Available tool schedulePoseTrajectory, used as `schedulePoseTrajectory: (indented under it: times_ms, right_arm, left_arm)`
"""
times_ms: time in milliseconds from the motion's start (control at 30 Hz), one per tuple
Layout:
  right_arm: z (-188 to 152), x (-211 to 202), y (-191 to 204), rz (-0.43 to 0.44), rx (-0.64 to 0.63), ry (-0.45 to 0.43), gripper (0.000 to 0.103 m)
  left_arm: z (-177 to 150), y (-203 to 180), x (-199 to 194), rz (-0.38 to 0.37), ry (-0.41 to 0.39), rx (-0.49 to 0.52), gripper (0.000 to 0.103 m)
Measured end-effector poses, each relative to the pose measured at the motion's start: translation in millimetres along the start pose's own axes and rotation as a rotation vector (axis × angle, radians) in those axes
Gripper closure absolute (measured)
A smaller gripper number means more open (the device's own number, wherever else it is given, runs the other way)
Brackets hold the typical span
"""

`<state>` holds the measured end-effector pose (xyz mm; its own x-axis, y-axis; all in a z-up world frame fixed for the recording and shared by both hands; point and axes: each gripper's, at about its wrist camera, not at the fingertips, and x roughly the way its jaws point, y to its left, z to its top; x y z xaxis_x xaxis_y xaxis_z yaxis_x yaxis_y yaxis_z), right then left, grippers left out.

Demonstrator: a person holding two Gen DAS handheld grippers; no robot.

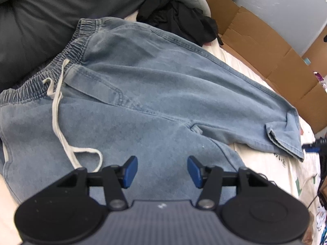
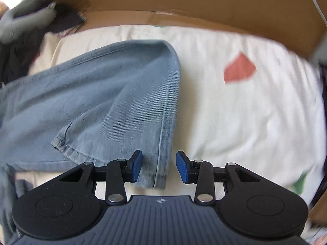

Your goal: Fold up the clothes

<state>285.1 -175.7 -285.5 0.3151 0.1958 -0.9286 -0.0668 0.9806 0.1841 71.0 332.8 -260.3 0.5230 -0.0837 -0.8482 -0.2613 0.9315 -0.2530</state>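
— Cream printed bedsheet (image 2: 235, 112) carried the light blue denim trousers (image 1: 153, 94); only the left view showed their white drawstring (image 1: 56, 110).

— Left gripper (image 1: 161, 171) and right gripper (image 2: 159, 166) both gaped wide, holding nothing; only the right view showed the hem lying between its pads.

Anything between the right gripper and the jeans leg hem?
Nothing visible. The right gripper is open, directly over the hem of the jeans, with only the white bedsheet beside it. The red patch lies well off to the side.
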Motion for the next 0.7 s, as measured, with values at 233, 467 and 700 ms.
schedulePoseTrajectory:
  times_ms: [233, 467, 700]
  right_arm:
    - [-29, 19, -18, 0.091, 0.183, 0.005, 0.059]
    - [-36, 19, -27, 0.177, 0.206, -0.025, 0.085]
    - [-5, -11, -33, 0.022, 0.001, -0.062, 0.089]
  left_arm:
    - [2, -6, 5, -0.001, 0.005, 0.009, 0.046]
    - [3, -12, 0, 0.005, -0.001, 0.022, 0.046]
    - [3, -17, -4, 0.024, -0.004, 0.027, 0.046]
